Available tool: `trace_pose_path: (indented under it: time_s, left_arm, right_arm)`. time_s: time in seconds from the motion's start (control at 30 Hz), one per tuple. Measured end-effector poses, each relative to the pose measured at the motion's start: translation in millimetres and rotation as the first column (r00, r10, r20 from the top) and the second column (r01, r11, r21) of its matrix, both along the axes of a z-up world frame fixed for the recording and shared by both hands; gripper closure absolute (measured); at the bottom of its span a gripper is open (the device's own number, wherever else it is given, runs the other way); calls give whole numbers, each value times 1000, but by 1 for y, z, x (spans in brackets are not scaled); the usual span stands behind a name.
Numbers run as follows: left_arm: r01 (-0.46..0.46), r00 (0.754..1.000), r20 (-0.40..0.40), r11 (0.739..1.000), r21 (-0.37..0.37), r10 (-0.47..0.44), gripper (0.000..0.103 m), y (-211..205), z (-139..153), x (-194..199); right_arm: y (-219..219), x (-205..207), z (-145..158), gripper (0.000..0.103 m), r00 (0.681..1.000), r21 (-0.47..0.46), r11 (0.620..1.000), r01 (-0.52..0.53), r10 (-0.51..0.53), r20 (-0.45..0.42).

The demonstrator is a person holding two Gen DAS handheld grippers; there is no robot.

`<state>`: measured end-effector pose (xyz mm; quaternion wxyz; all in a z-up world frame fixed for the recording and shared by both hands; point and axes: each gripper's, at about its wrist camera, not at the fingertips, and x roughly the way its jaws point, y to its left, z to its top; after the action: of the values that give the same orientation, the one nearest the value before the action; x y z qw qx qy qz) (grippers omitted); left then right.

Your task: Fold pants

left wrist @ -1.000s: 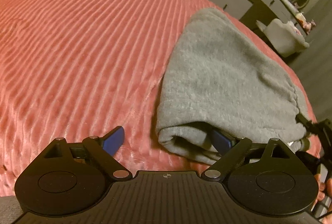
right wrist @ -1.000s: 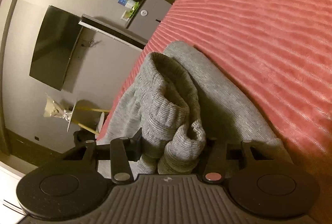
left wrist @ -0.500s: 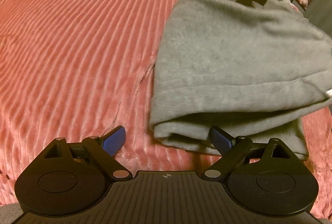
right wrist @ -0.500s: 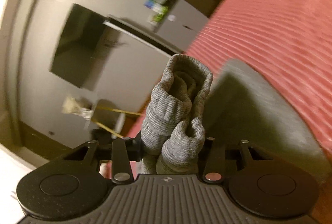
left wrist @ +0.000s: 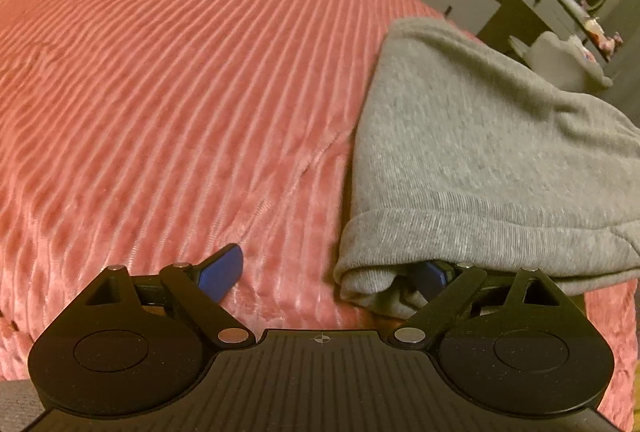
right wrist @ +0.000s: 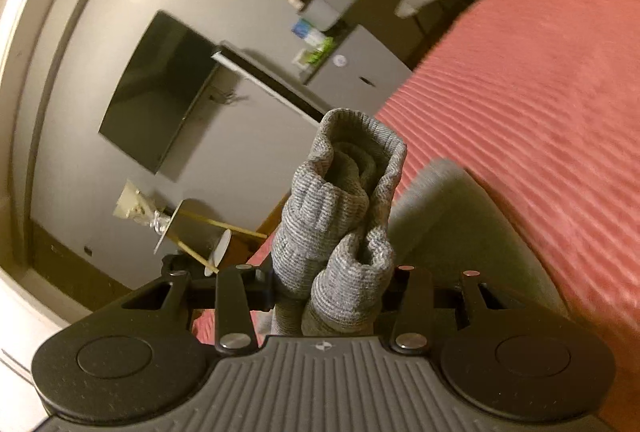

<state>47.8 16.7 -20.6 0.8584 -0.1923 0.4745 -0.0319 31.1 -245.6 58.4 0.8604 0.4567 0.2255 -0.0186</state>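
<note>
Left wrist view: grey pants (left wrist: 480, 160) lie part-folded on the pink ribbed bedspread (left wrist: 168, 92), near the bed's right edge, layers stacked with a rolled hem facing the camera. Left gripper (left wrist: 328, 272) has its jaws wide; one blue pad sits on bare bedspread, the other is tucked under the near fold. Nothing pinched. Looks like it's placed to pin or lift that edge while the other hand brings fabric over.

Right wrist view: right gripper (right wrist: 334, 284) has its jaws narrowed on a bunched ribbed cuff (right wrist: 348, 208), which stands up between them, clear of the bed. More grey fabric trails below toward the bedspread (right wrist: 540, 120). Holding by the cuff probably keeps both leg ends together for the carry-over. Dresser (right wrist: 360, 72) and wall screen (right wrist: 160, 92) behind, blurred.
</note>
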Motion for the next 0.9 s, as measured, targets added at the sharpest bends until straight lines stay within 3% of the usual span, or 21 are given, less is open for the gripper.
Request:
trace_pose_path:
  time_s: [0.17,0.37,0.5,0.63,0.7,0.8,0.9]
  left_arm:
    - [178,983,58,982,-65,-174,10,-8,4,-4]
    - [260,963,51,962,82,-265,9,-38,7,-7]
    - [158,987,-4,975,155,-159,6,-40,0,-1]
    - [22,1000,4,989,145,-23,9,-21,2,3]
    - [-43,999,-7,993,106,44,11,-8,2,5]
    - [-79,997,14,996,45,79,12,4,5,2]
    - [-79,997,25,996,52,78,14,4,6,-2]
  right_arm:
    - [4,2,4,61,1000,17,1000,2,-2,20]
    - [21,12,24,61,995,3,999,-40,40,88]
    - [29,11,33,61,990,14,998,-66,64,125]
    - [27,6,38,61,987,17,997,-76,72,143]
    - [21,4,36,61,988,11,998,-67,65,141]
    - [11,-2,29,61,992,21,999,-41,38,120]
    - [4,-4,19,61,996,22,1000,-14,12,87]
